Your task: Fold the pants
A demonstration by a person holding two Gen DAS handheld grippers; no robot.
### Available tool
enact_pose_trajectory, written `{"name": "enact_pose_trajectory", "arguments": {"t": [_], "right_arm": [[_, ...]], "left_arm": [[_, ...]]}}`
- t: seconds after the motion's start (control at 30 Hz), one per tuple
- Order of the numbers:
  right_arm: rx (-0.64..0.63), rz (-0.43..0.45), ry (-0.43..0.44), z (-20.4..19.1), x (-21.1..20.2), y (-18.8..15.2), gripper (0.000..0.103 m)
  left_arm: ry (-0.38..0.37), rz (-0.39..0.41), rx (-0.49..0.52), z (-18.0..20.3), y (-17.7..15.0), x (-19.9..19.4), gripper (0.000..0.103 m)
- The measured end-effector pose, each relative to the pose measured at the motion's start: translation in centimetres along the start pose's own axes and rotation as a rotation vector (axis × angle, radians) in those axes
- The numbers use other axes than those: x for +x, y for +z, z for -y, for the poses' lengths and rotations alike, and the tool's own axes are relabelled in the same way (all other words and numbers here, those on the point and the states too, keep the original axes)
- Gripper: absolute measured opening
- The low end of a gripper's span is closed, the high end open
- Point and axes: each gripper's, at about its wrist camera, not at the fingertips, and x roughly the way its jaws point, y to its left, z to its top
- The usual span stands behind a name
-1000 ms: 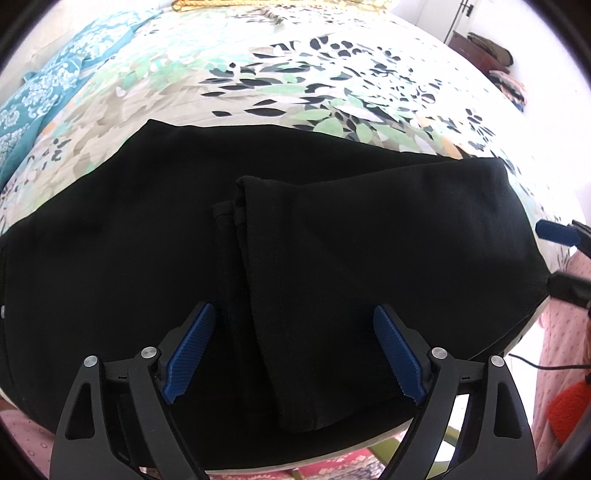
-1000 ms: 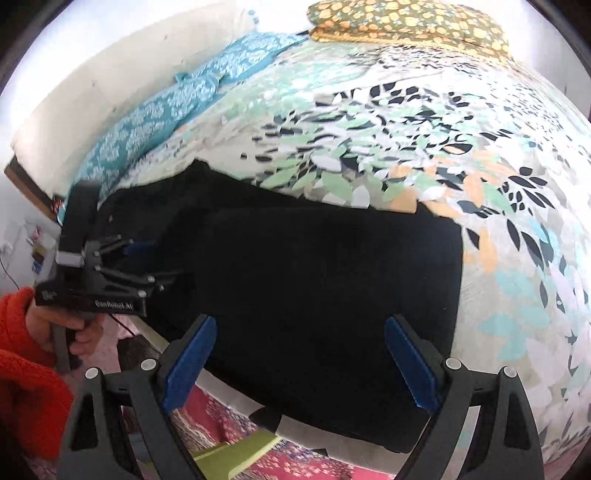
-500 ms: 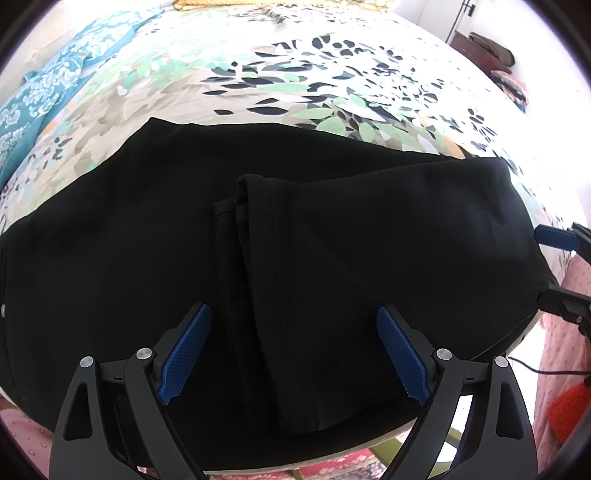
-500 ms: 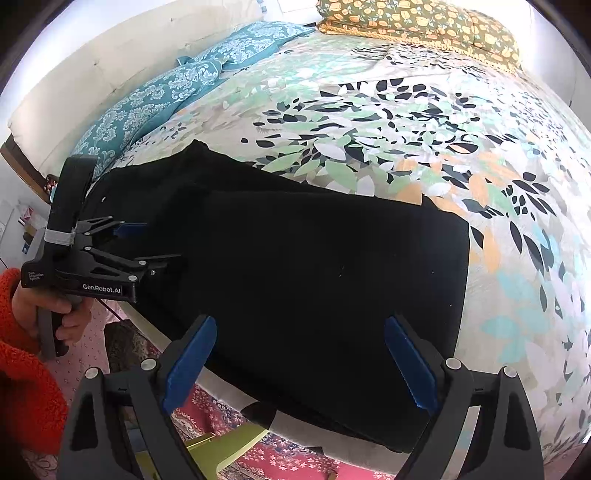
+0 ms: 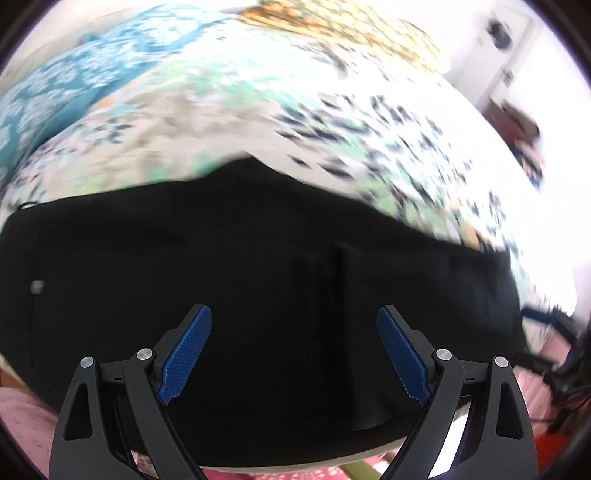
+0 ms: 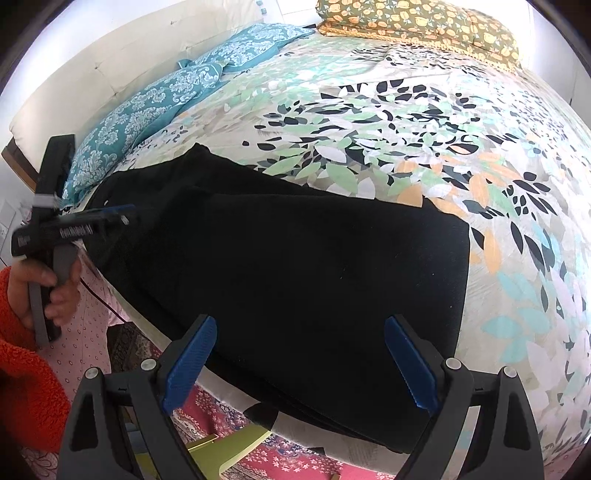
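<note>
open bedspread (image 6: pixel 424 122) beyond pants (image 6: pixel 295 266)

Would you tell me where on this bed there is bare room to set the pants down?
Free: the leaf-print bedspread between the black pants and the yellow pillow. Crowded: the teal pillows and the near edge.

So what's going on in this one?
A person with a gripper in each hand is folding black fabric pants on a leaf-patterned bedspread. The pants lie partly folded along the bed's near edge. The left gripper and right gripper both hang open above the fabric, holding nothing.
</note>
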Motion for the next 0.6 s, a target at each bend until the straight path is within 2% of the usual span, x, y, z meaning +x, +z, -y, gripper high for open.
{"name": "enact_pose_trajectory", "arguments": {"t": [0.1, 0.17, 0.23, 0.27, 0.37, 0.43, 0.5, 0.6], "right_arm": [[0.005, 0.010, 0.016, 0.1, -0.2, 0.2, 0.092], [0.014, 0.007, 0.026, 0.3, 0.0, 0.3, 0.092], [0.019, 0.000, 0.034, 0.3, 0.1, 0.4, 0.092], [0.018, -0.004, 0.037, 0.2, 0.2, 0.4, 0.092], [0.010, -0.012, 0.041, -0.1, 0.5, 0.5, 0.092], [0.004, -0.015, 0.040, -0.4, 0.6, 0.5, 0.092], [-0.005, -0.016, 0.038, -0.7, 0.6, 0.4, 0.092], [-0.016, -0.018, 0.033, -0.9, 0.6, 0.3, 0.092]], "left_arm": [[-0.012, 0.056, -0.147, -5.8, 1.7, -2.5, 0.092], [0.038, 0.083, -0.251, -11.2, 3.3, -4.2, 0.092], [0.080, 0.082, -0.314, -15.7, 4.4, -5.2, 0.093], [0.093, 0.068, -0.334, -17.7, 4.7, -5.3, 0.095], [0.174, -0.073, -0.380, -23.6, 5.3, -3.1, 0.096], [0.220, -0.146, -0.366, -25.3, 4.8, -1.1, 0.096], [0.198, -0.215, -0.350, -26.1, 4.2, 1.2, 0.101], [0.114, -0.233, -0.425, -27.8, 3.6, 2.6, 0.103]]}}
